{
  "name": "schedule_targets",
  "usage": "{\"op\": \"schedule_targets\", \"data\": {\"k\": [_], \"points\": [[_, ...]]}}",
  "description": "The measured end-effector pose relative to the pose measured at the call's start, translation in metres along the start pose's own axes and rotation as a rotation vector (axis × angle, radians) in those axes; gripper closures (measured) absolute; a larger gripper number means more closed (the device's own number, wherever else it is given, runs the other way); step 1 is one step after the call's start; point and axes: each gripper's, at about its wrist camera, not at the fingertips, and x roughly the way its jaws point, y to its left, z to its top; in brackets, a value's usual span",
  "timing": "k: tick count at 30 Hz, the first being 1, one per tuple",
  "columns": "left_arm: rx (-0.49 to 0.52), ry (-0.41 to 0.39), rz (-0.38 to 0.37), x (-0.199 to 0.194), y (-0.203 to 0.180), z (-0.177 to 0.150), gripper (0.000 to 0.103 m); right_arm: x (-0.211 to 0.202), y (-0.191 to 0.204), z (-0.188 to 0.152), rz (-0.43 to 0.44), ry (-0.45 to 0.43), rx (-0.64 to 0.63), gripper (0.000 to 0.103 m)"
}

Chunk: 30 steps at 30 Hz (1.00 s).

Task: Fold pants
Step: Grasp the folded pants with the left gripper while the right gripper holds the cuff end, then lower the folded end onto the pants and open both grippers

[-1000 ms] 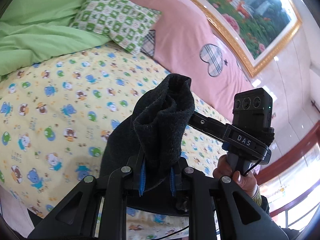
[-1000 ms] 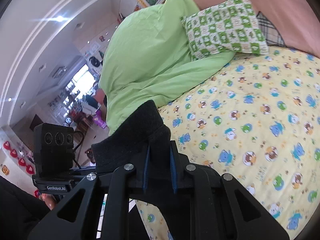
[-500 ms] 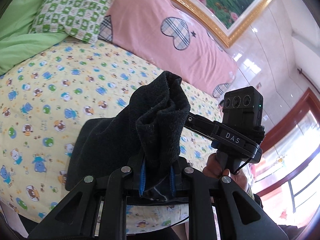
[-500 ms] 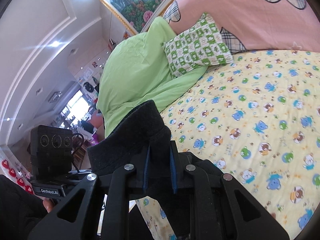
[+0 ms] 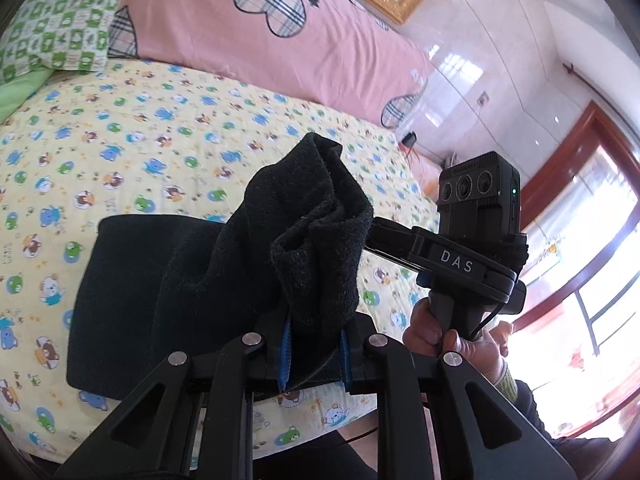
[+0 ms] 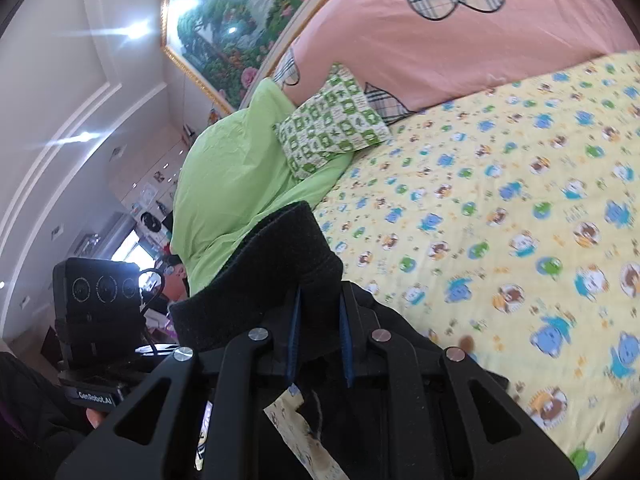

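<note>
The pants (image 5: 168, 280) are black and fleecy, part of them lying flat on the yellow cartoon bedsheet (image 5: 160, 128). My left gripper (image 5: 314, 354) is shut on a bunched fold of them that stands up above the blue pads. My right gripper (image 6: 318, 344) is shut on another thick edge of the pants (image 6: 280, 264), raised above the sheet (image 6: 500, 220). The right gripper's body (image 5: 476, 236) shows in the left wrist view, held by a hand (image 5: 452, 340). In the right wrist view the left gripper's body (image 6: 100, 320) sits at the lower left.
A green checked pillow (image 6: 332, 124) and a green quilt (image 6: 232, 192) lie at the head of the bed. A pink headboard cover (image 5: 280, 36) with plaid hearts runs behind. A gold-framed painting (image 6: 240, 28) hangs above. A red-framed window (image 5: 580, 240) is at the right.
Both grippers have travelled sideways along the bed, still gripping the pants. The pillow and quilt slid toward the left in the left wrist view; more flat black cloth shows on the sheet.
</note>
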Motion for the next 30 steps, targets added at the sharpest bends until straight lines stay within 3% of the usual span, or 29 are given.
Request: {"op": "schedule_targets", "data": {"k": [8, 14, 18, 19, 20, 21, 22, 27, 30], "points": [[0.013, 0.101, 0.0, 0.045, 0.003, -0.02, 0.085, -0.014, -0.032, -0.032, -0.079, -0.005, 0.088, 0.084], [0.017, 0.128, -0.03, 0.063, 0.009, -0.031, 0.083, -0.028, -0.036, -0.049, -0.222, -0.005, 0.089, 0.084], [0.039, 0.122, -0.039, 0.062, 0.006, -0.032, 0.072, -0.046, -0.037, -0.055, -0.295, -0.029, 0.115, 0.083], [0.043, 0.118, -0.054, 0.061, 0.006, -0.031, 0.066, -0.049, -0.035, -0.056, -0.319, -0.03, 0.12, 0.076], [0.043, 0.112, -0.092, 0.058, 0.006, -0.031, 0.046, -0.052, -0.033, -0.057, -0.354, -0.031, 0.122, 0.068], [0.04, 0.108, -0.131, 0.055, 0.006, -0.031, 0.032, -0.053, -0.031, -0.058, -0.38, -0.032, 0.124, 0.045], [0.036, 0.101, -0.156, 0.051, 0.007, -0.031, 0.032, -0.056, -0.028, -0.059, -0.408, -0.04, 0.124, 0.025], [0.091, 0.051, -0.139, 0.031, 0.002, -0.033, 0.032, -0.069, -0.014, -0.064, -0.438, -0.075, 0.134, 0.023], [0.072, 0.035, -0.135, 0.021, 0.01, -0.033, 0.031, -0.071, -0.008, -0.065, -0.437, -0.084, 0.145, 0.023]]}}
